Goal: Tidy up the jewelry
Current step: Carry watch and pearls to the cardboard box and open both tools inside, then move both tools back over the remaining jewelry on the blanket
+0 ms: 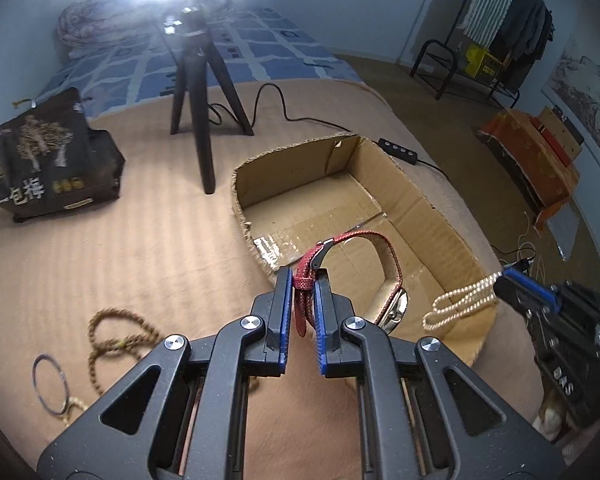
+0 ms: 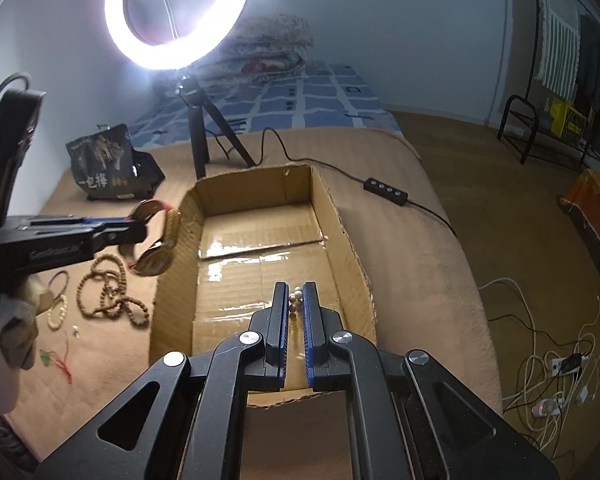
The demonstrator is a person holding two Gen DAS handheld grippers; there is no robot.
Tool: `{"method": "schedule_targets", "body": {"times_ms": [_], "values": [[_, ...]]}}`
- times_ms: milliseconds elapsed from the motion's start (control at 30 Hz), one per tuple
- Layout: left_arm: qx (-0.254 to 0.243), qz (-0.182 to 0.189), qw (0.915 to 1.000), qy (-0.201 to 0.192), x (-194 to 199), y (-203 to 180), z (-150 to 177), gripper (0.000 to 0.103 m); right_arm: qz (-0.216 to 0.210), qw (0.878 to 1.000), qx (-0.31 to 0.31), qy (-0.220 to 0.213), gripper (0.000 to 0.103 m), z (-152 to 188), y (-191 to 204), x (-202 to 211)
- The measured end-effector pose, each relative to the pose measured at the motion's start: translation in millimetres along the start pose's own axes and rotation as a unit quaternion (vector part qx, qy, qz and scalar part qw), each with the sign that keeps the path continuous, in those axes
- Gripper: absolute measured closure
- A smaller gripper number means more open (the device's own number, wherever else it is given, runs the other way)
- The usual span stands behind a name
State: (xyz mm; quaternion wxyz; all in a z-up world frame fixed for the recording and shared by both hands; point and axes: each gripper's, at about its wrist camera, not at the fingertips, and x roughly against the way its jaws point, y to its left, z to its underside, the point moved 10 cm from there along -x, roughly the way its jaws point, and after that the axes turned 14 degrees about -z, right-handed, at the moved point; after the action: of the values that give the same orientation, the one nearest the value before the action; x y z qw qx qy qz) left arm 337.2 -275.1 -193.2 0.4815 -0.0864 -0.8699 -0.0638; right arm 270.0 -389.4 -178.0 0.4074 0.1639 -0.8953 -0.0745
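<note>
While the left gripper (image 1: 303,280) stays out of the tally of loose pieces, its blue pads are clamped on the red woven strap of a wristwatch (image 1: 384,272), which hangs at the near-left rim of the open cardboard box (image 1: 440,216); the watch case dangles below the strap loop, just over the box wall. The right gripper (image 2: 296,300) is clenched on a pearl bead strand (image 1: 460,300); from the left wrist view the strand loops down from its tips over the near right corner of the box, and from the right wrist view a few beads show between the pads above the box floor. Box floor is bare, taped cardboard.

On the tan bed cover (image 1: 140,240), left of the box: a brown bead necklace (image 2: 108,292) in a loose heap, a thin dark bangle (image 1: 50,384) near the cover's near edge, a pale bead bracelet (image 2: 57,312), and a small green pendant on red cord (image 2: 56,360). Farther back on the cover stand a dark printed bag (image 1: 48,160) and a black tripod (image 1: 204,92) carrying a ring light (image 2: 178,12).
</note>
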Motion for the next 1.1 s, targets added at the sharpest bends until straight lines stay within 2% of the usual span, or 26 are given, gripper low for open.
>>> {"method": "schedule_targets", "body": {"times_ms": [200,400,533,567,600,633,700,1100], "values": [[-0.008,-0.008,0.9997,0.021,-26,-12,1,0.094,0.001,1.000,-0.010,0.011,0.098,7,-11,-9],[-0.014,-0.007,0.9994,0.032,-35,-18,5,0.094,0.002,1.000,-0.015,0.023,0.098,15,-16,-16],[-0.014,-0.008,0.9995,0.027,-33,-17,3,0.085,0.002,0.999,-0.018,0.026,0.097,16,-16,-17],[-0.013,-0.008,0.9995,0.027,-32,-17,2,0.083,0.005,0.999,-0.018,0.028,0.096,16,-16,-17],[-0.013,-0.009,0.9996,0.025,-31,-16,2,0.081,0.010,0.999,-0.015,0.029,0.084,16,-15,-17],[-0.012,-0.009,0.9996,0.023,-30,-15,1,0.076,0.012,0.999,-0.014,0.029,0.063,16,-15,-17],[-0.011,-0.010,0.9997,0.020,-26,-13,0,0.074,0.012,1.000,-0.009,0.024,0.050,14,-12,-16],[-0.002,-0.024,0.9997,-0.008,9,16,-6,0.074,0.023,0.999,0.004,0.026,0.048,15,1,-7]]}}
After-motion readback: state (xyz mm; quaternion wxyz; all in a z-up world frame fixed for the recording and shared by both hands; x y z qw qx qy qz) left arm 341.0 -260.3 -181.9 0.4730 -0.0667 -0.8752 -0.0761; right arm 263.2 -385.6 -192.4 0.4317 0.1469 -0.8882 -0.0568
